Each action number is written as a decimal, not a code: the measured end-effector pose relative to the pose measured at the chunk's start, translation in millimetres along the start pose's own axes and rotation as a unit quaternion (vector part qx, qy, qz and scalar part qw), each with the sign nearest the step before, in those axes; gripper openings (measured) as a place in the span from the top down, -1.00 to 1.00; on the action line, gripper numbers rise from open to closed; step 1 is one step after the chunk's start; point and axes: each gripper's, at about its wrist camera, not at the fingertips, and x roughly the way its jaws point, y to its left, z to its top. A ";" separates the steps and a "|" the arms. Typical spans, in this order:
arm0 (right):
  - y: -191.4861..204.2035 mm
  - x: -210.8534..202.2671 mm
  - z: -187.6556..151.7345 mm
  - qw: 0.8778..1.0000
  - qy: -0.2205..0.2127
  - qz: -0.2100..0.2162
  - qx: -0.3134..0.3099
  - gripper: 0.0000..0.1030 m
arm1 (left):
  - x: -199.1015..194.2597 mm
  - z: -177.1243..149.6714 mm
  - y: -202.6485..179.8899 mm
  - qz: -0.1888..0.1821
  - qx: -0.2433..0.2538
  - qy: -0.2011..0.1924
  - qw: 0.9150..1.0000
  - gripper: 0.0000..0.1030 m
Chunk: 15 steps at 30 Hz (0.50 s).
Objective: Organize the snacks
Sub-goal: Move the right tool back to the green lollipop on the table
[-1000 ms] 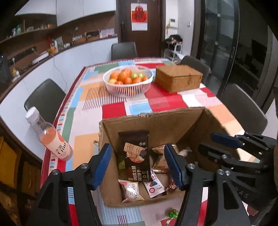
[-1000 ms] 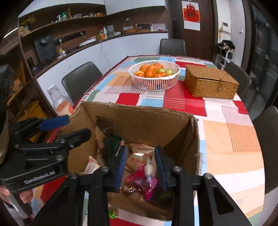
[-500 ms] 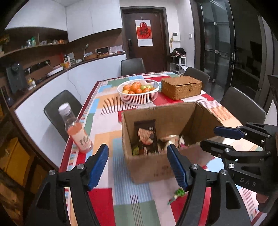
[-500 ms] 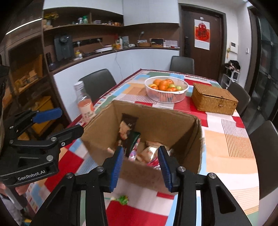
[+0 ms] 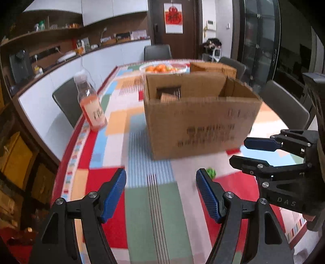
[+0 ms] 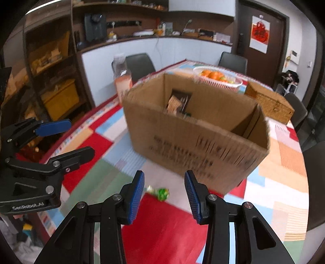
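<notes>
Green-wrapped candy (image 6: 162,194) loose on the bench (image 6: 166,227), lower centre of frame, just short of the cardboard box (image 6: 195,130). Right gripper (image 6: 164,195) jaws parted, empty, lined up around it. Left gripper (image 5: 160,193) jaws just widened, empty. Risk: small slick wrapper skidding away, or a collision between grippers.

A long dining table (image 5: 140,205) wore a patchwork cloth of red, green, blue and orange. Dark chairs (image 5: 157,51) lined its edges. Along the left wall ran a white counter (image 5: 97,58) under brown shelves (image 5: 40,33). Behind the far end stood a dark door (image 5: 174,26) bearing a red poster (image 5: 173,17); glass-fronted dark cabinets (image 5: 258,40) filled the right.
</notes>
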 end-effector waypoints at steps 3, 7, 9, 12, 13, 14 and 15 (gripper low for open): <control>3.4 12.6 -12.6 1.000 0.027 0.008 -0.006 0.18 | 9.5 -12.9 -0.8 -0.006 -0.006 0.024 1.000 -0.37; 4.6 30.4 -23.1 0.998 0.057 0.015 -0.006 0.18 | 23.5 -25.0 -4.2 -0.006 -0.007 0.049 0.999 -0.37; 3.6 39.0 -27.7 0.997 0.068 0.020 -0.001 0.18 | 31.9 -28.6 -5.4 -0.006 -0.007 0.063 0.998 -0.37; 1.6 50.7 -29.6 0.997 0.080 0.019 0.002 0.18 | 42.5 -33.1 -5.0 -0.008 -0.008 0.077 0.997 -0.37; 0.3 56.0 -30.3 0.996 0.085 0.013 0.003 0.18 | 46.9 -34.8 -4.8 -0.007 -0.008 0.081 0.997 -0.37; -0.8 59.8 -30.9 0.996 0.089 0.010 0.004 0.18 | 51.0 -35.7 -4.9 -0.007 -0.008 0.086 0.996 -0.37; -2.5 65.5 -31.7 0.995 0.094 0.013 0.008 0.18 | 55.0 -36.8 -4.8 -0.006 -0.008 0.091 0.996 -0.37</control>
